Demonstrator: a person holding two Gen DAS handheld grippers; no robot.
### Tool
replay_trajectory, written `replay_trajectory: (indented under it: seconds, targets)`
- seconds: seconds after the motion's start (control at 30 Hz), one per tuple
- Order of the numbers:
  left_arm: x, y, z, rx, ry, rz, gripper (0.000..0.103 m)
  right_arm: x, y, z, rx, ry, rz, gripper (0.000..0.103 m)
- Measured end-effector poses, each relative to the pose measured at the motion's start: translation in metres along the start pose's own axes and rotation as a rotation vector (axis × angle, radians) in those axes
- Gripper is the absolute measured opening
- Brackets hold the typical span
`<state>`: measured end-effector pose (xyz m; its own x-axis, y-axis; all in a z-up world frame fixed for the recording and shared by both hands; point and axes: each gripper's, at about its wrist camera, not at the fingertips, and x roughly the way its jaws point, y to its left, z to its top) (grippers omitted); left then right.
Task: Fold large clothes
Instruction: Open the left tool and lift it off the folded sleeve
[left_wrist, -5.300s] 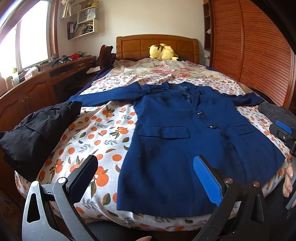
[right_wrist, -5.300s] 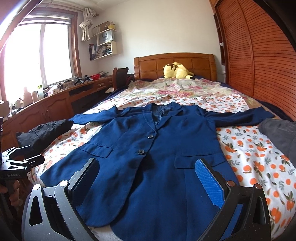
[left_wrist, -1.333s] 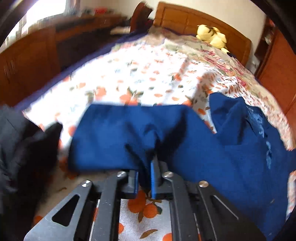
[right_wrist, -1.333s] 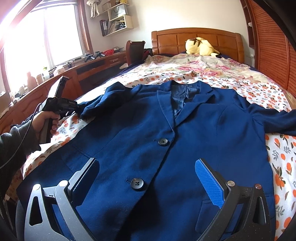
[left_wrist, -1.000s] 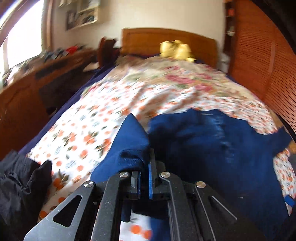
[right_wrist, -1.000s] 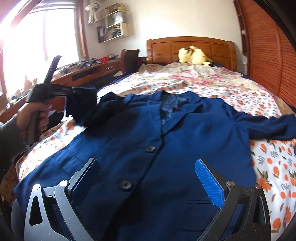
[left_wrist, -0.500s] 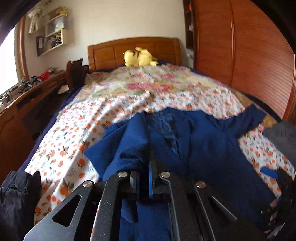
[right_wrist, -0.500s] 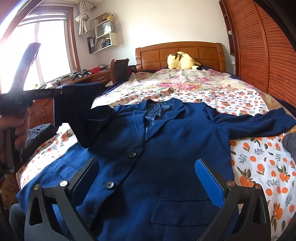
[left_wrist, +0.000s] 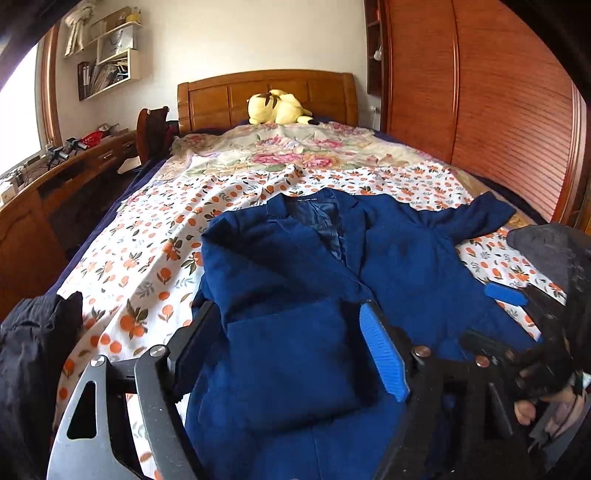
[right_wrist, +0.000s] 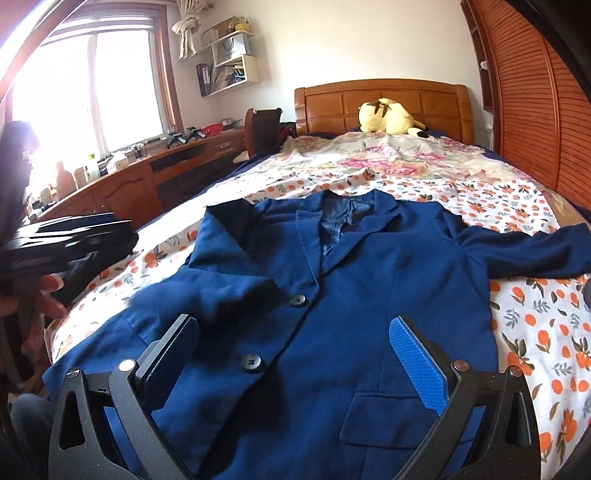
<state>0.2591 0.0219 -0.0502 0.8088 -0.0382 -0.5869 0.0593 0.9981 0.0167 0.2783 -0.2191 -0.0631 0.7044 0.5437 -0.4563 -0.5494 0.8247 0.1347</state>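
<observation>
Navy blue woven blazer (right_wrist: 369, 280) lies face up on the orange-print bedsheet (right_wrist: 535, 317), collar toward the wooden headboard (right_wrist: 380, 99).

Left sleeve (left_wrist: 288, 362) is folded in across the jacket front. Right sleeve (right_wrist: 532, 251) lies stretched out sideways on the sheet.

Left gripper (left_wrist: 291, 347): jaws have just been opening and now stand spread above the folded sleeve. No cloth is between the pads; the sleeve reads as released.

Right gripper (right_wrist: 295, 354): jaws spread wide over the lower front of the blazer, holding nothing.

Step in hand, as judged: the first sleeve fold is laid down and the hand needs to clear.
- Draw the left gripper away without snagging the cuff, so the sleeve stays flat.
- The folded sleeve lies slightly bunched near the shoulder; smooth it before moving on.
- For the other sleeve, pinch near the cuff, lift only enough to clear the fabric, and lay it across to mirror the first.

Counts:
- blazers: 1
- sleeves: 2 (1 folded, 1 out)
- front buttons visible: 2 (right_wrist: 298, 300), (right_wrist: 251, 362)
- pocket flaps visible: 1 (right_wrist: 384, 417)
- yellow plush toys at the headboard: 1 (right_wrist: 388, 116)
- dark garments at the bed's edges: 2 (left_wrist: 37, 354), (left_wrist: 546, 251)
- grippers: 2
</observation>
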Motion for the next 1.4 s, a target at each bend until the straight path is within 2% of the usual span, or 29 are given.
replay_trajectory:
  seconds: [0.17, 0.37, 0.57, 0.67, 0.9, 1.2, 1.4]
  targets:
    - [-0.018, 0.016, -0.024, -0.03, -0.042, 0.021, 0.079, 0.004, 0.002, -0.001, 0.004, 0.011, -0.018, 0.103]
    - [-0.019, 0.041, -0.057, -0.056, -0.07, 0.058, 0.079, 0.008, 0.013, -0.003, -0.007, 0.036, -0.023, 0.103]
    - [-0.024, 0.064, -0.087, -0.071, -0.079, 0.096, 0.079, 0.011, 0.038, 0.0, -0.062, 0.05, 0.008, 0.103]
    - [-0.033, 0.067, -0.092, -0.06, -0.099, 0.129, 0.078, 0.016, 0.059, 0.001, -0.1, 0.076, 0.036, 0.101]
    - [-0.062, 0.078, -0.097, -0.054, -0.153, 0.116, 0.079, 0.032, 0.103, 0.014, -0.205, 0.125, 0.093, 0.1]
    - [-0.077, 0.105, -0.111, -0.081, -0.16, 0.116, 0.079, 0.073, 0.14, 0.02, -0.285, 0.259, 0.127, 0.084]
    - [-0.091, 0.126, -0.119, -0.126, -0.178, 0.108, 0.079, 0.111, 0.157, 0.017, -0.329, 0.37, 0.112, 0.08]
